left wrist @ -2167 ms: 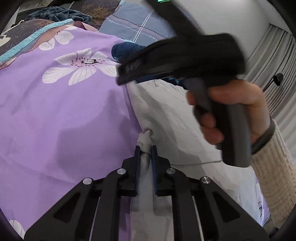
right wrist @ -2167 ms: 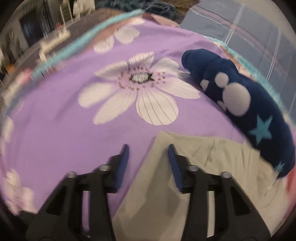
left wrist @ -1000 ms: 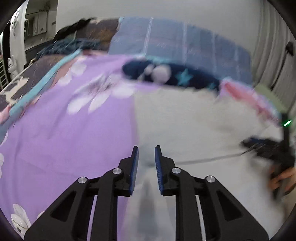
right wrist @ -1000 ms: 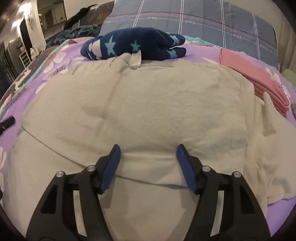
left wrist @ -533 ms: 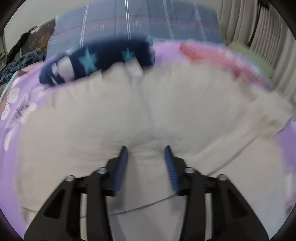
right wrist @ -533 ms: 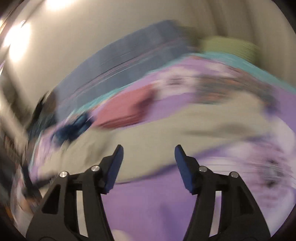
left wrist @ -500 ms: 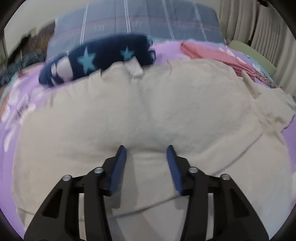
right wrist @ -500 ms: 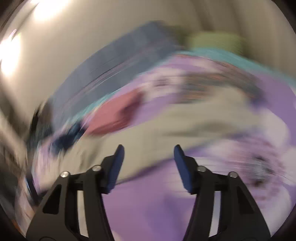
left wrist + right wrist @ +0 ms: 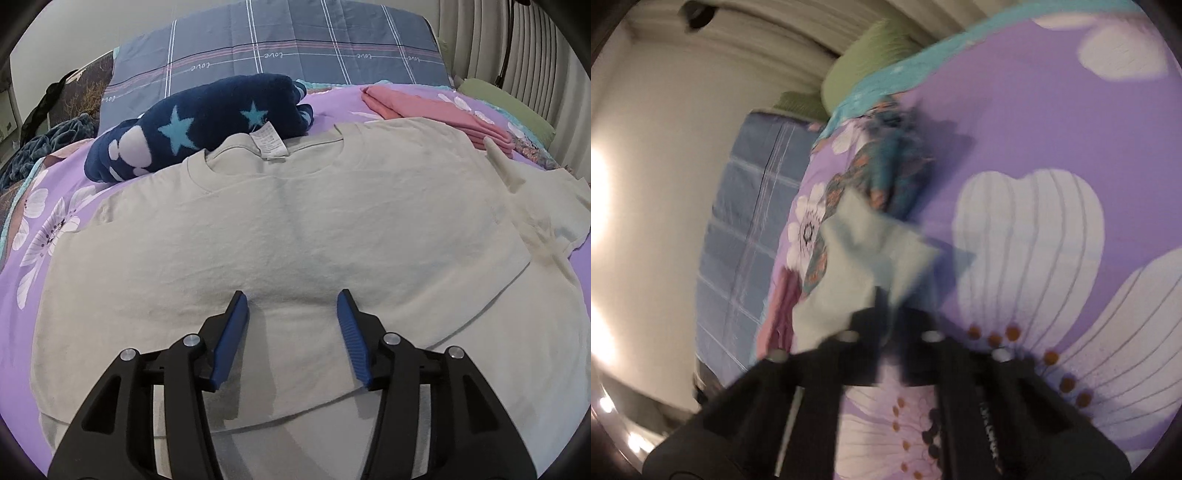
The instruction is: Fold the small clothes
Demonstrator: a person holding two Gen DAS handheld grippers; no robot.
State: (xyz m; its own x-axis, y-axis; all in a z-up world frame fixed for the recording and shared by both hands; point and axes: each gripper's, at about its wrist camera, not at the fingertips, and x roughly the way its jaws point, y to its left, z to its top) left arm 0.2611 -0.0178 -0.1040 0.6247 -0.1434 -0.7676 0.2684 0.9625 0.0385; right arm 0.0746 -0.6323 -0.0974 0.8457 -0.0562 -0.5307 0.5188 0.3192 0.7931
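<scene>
Left gripper [image 9: 291,325]: jaws opening, about half wide, nothing between pads; cloth pinch from two seconds back let go, now hovers over lower middle of shirt [image 9: 295,236].

Shirt: flat on purple bedspread [image 9: 22,291], collar toward navy star blanket [image 9: 199,118], one side already folded in.

Right gripper [image 9: 886,306]: blurred, a second ago open over shirt, now clamped on pale sleeve corner [image 9: 864,258] beside pink stack [image 9: 779,310]. Judgement: sleeve fold next.
</scene>
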